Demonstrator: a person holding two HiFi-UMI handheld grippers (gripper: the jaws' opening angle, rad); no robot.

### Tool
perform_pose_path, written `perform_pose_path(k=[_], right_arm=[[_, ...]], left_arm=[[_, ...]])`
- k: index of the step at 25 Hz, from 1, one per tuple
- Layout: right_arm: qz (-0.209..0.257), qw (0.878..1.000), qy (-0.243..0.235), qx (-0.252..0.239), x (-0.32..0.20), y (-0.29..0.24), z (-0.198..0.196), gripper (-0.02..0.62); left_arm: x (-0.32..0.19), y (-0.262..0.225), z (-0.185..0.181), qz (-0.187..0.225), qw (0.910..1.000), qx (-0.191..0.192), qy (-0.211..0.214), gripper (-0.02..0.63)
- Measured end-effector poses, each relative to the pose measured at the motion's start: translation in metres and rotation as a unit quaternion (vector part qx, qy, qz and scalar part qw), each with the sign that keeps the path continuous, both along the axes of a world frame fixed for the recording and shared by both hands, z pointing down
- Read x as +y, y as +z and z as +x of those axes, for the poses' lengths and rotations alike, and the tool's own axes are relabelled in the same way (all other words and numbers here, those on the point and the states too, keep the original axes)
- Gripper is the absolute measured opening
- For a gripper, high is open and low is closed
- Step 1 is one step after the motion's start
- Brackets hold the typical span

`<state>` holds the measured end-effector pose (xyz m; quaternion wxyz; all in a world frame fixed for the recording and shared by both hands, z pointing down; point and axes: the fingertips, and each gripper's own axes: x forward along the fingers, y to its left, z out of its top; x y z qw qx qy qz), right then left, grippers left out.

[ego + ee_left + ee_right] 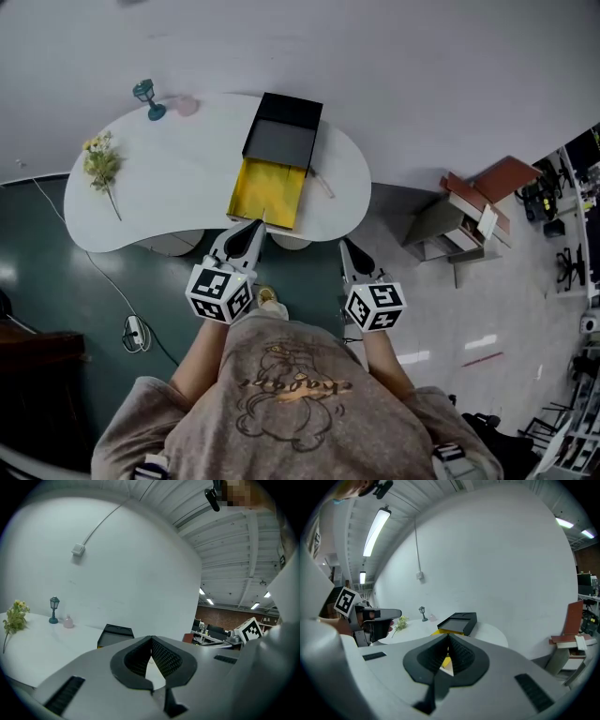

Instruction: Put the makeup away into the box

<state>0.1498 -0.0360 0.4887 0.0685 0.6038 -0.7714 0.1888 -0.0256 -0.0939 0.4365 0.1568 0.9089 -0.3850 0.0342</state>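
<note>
1. The open box (267, 192) is sitting on the white desk (178, 192). A slim stick (323, 185), possibly makeup, is lying just beside its right edge.
2. Likely risk: a careless reach could be knocking that stick off the desk.
3. The left gripper (251, 228) and right gripper (345, 246) are hanging short of the desk, jaws closed together, gripping nothing.

This looks like a lab or workshop studio. A curved white bench (178, 187) stands against a plain white partition wall (394, 75), under a ribbed metal ceiling (225, 541) with strip lights (377, 524). Beyond are crowded equipment racks (574, 216) and a brick wall (220, 617).
</note>
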Motion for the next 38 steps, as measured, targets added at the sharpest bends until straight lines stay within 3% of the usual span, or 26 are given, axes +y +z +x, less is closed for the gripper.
perform_pose_path(k=[18,38], right_arm=[[-0.014,0.999,0.044,0.009,-0.060,0.006,0.010,0.003],[0.014,1.000,0.023,0.000,-0.135,-0.009,0.050,0.003]], left_arm=[[-0.079,0.013,0.022,-0.022,0.9983,0.010,0.053,0.021],[-0.134,0.004,0.030,-0.017,0.9998,-0.004,0.002,0.021]])
